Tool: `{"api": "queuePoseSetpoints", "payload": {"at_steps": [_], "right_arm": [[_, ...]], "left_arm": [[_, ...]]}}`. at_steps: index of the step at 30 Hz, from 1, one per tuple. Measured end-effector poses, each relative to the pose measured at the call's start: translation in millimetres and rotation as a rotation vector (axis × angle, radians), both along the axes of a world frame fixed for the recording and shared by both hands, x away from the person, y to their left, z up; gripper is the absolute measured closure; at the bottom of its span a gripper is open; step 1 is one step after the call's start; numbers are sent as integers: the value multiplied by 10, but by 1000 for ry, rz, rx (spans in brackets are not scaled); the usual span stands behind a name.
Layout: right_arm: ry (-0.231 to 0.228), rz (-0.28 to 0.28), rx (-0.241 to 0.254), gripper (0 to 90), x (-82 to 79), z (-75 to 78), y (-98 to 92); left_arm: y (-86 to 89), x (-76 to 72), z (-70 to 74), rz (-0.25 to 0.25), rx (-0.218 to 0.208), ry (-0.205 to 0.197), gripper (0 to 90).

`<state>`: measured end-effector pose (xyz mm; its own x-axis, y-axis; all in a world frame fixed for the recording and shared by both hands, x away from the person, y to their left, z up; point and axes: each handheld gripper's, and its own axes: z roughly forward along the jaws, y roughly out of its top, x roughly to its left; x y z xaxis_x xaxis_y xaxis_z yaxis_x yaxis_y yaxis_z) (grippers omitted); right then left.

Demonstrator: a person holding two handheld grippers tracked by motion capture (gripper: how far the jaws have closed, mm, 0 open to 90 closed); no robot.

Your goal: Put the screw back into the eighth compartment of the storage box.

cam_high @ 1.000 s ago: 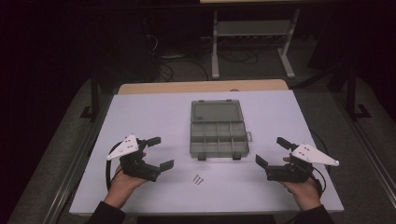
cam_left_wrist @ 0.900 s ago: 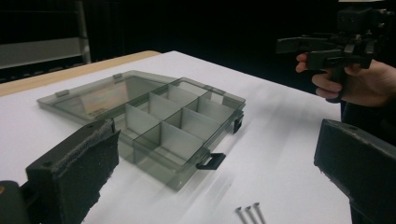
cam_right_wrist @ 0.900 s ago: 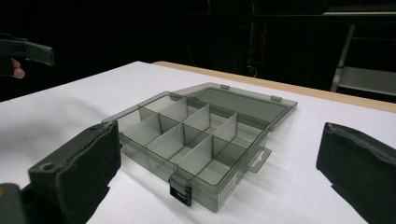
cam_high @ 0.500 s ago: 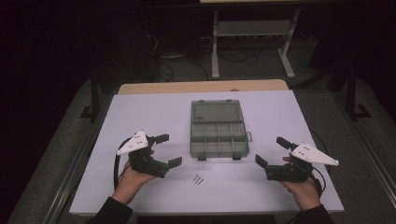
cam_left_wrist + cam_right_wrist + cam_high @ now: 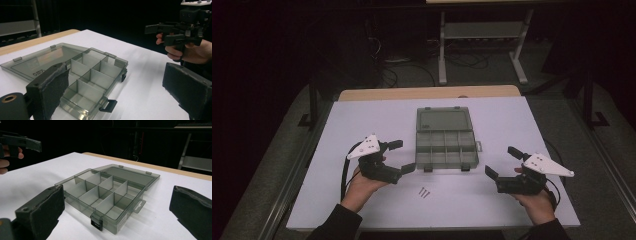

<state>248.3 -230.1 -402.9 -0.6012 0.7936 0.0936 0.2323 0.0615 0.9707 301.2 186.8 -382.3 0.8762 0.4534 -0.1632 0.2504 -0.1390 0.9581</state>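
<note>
A grey see-through compartment box (image 5: 446,150) lies open in the middle of the white table, its lid (image 5: 443,120) flat behind it and its compartments empty. Two small screws (image 5: 424,192) lie in front of it. My left gripper (image 5: 403,156) hovers just left of the box, open; its jaws have just been closing a little with nothing between them. My right gripper (image 5: 502,162) hangs open to the right of the box, holding nothing. In the left gripper view the box (image 5: 95,77) sits between my pads (image 5: 53,82). The right gripper view has the box (image 5: 105,192) straight ahead.
The white table (image 5: 362,120) has a wooden strip (image 5: 427,93) along its far edge. Behind it on the dark floor stand a metal rack (image 5: 482,35) and loose cables (image 5: 412,70). Bare table surface lies on both sides of the box.
My left hand has moved right and a little away from me, closer to the box. The right hand, the box and the screws have not moved.
</note>
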Motion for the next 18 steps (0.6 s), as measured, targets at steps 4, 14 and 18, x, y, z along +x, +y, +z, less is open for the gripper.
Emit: {"api": "queuePoseSetpoints", "payload": {"at_steps": [4,14,18], "right_arm": [[-5,2,-5,0,6,-2,8],[-6,0,-5,0,10,-1,10],[-7,7,-11,0,11,-3,20]], "left_arm": [[-47,28,20,-17,2,-1,95],[-171,65,-16,-48,101,13,187],[-213,62,-44,-58,149,20,223]]}}
